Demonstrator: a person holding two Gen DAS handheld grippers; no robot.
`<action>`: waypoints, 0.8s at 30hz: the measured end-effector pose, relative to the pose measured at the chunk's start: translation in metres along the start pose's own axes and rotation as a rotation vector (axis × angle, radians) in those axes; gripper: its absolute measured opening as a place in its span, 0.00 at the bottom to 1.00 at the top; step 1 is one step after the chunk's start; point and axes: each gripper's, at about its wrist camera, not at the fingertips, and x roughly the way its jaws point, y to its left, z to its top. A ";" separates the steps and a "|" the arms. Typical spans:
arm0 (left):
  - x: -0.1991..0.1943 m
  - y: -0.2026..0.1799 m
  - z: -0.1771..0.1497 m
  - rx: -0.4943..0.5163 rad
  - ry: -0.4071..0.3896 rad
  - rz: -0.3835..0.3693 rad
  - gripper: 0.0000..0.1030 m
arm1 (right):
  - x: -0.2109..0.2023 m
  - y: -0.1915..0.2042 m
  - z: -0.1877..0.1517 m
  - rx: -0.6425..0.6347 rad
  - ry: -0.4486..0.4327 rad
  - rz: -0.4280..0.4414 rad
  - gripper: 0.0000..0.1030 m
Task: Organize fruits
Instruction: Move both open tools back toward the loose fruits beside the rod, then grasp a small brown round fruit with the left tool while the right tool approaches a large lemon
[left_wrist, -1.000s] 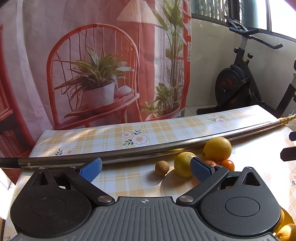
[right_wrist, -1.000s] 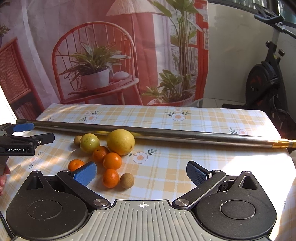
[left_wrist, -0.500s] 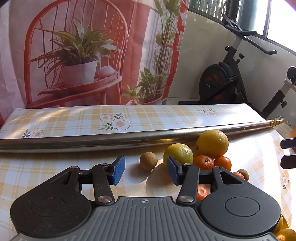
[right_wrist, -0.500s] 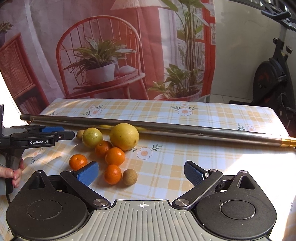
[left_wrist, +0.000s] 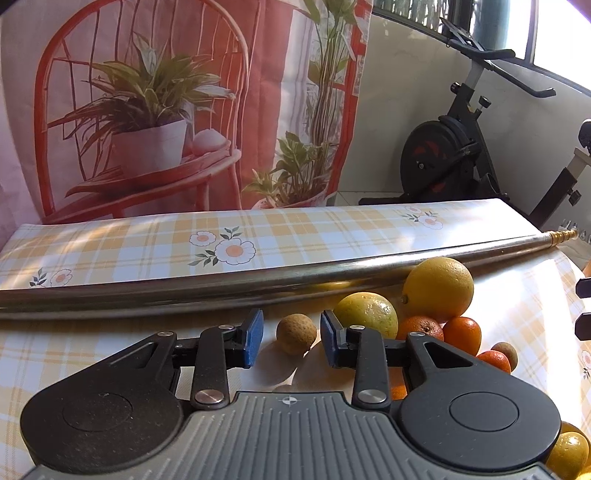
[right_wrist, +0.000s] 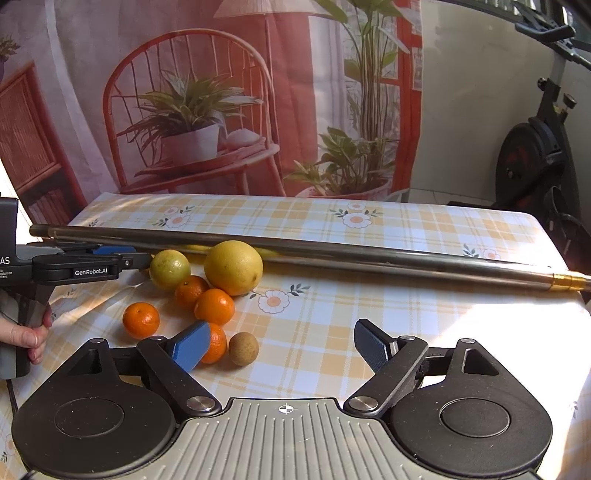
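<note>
Left gripper (left_wrist: 291, 341): we've narrowed our jaws since a second ago; now partly open, straddling the small brown fruit (left_wrist: 296, 333), pads not yet touching it.
Small brown fruit: on the checked tablecloth (left_wrist: 110, 251), just in front of the metal pole (left_wrist: 184, 291), beside the yellow-green citrus (left_wrist: 365, 314).
Fruit pile: big yellow citrus (right_wrist: 233, 267) against the pole, mandarins (right_wrist: 214, 306) clustered below; unchanged.
Right gripper (right_wrist: 282, 343): still spread wide, holding nothing, hovering near the second brown fruit (right_wrist: 243, 348).
View: we've closed in on the pile.
</note>
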 end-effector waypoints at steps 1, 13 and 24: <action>0.001 0.000 0.000 -0.003 0.001 -0.007 0.35 | 0.000 -0.001 0.000 0.003 0.000 0.003 0.80; 0.011 0.001 -0.004 0.017 0.029 0.016 0.26 | 0.002 -0.003 0.000 0.019 0.001 0.014 0.80; -0.037 0.000 -0.011 -0.023 -0.055 -0.004 0.26 | 0.008 0.003 0.013 -0.037 -0.027 0.065 0.80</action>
